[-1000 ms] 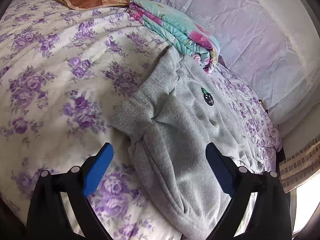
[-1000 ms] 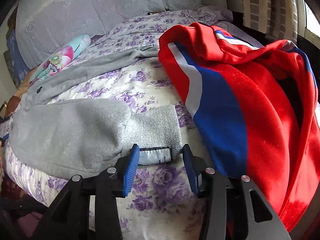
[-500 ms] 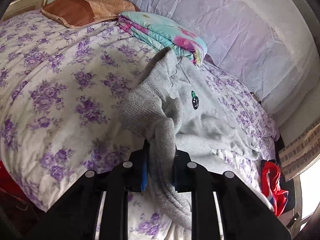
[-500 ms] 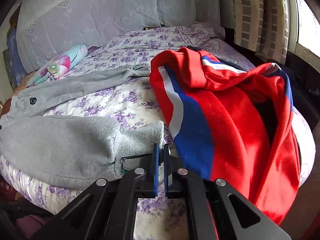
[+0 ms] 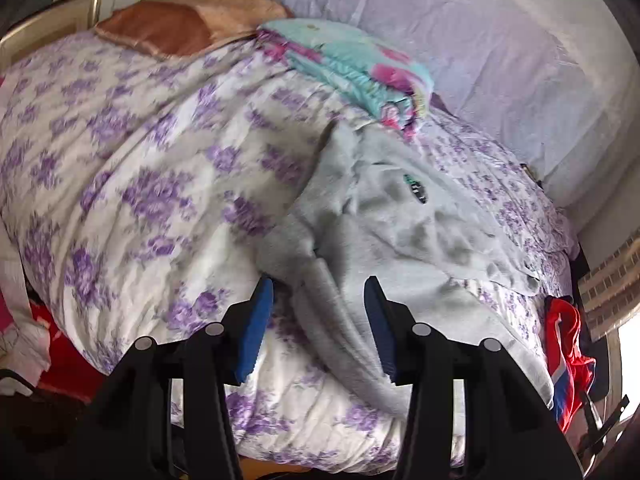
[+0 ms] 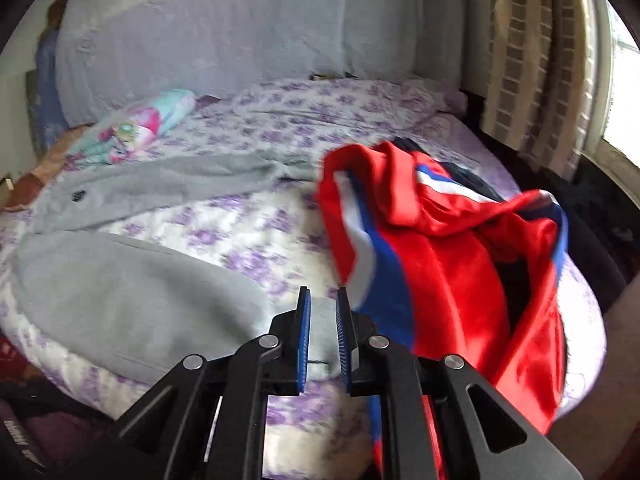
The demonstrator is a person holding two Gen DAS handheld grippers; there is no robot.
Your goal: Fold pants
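The left gripper (image 5: pixel 318 322) has its jaws apart over the waistband fold of the soft grey fleece pants (image 5: pixel 400 240), spread on the purple-flowered bed quilt (image 5: pixel 140 184). The right gripper (image 6: pixel 322 338) has its jaws slightly parted astride the near leg's cuff (contact unclear). Just beside that cuff lies a rumpled red, white and blue jacket (image 6: pixel 460 264), fully seen only from the right wrist. A folded turquoise floral blanket (image 5: pixel 360 68) touches the pants' far edge.

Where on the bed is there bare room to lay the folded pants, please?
Bare floral bedspread lies left of the grey pants, below the brown pillow. It is crowded toward the red jacket and folded blanket.
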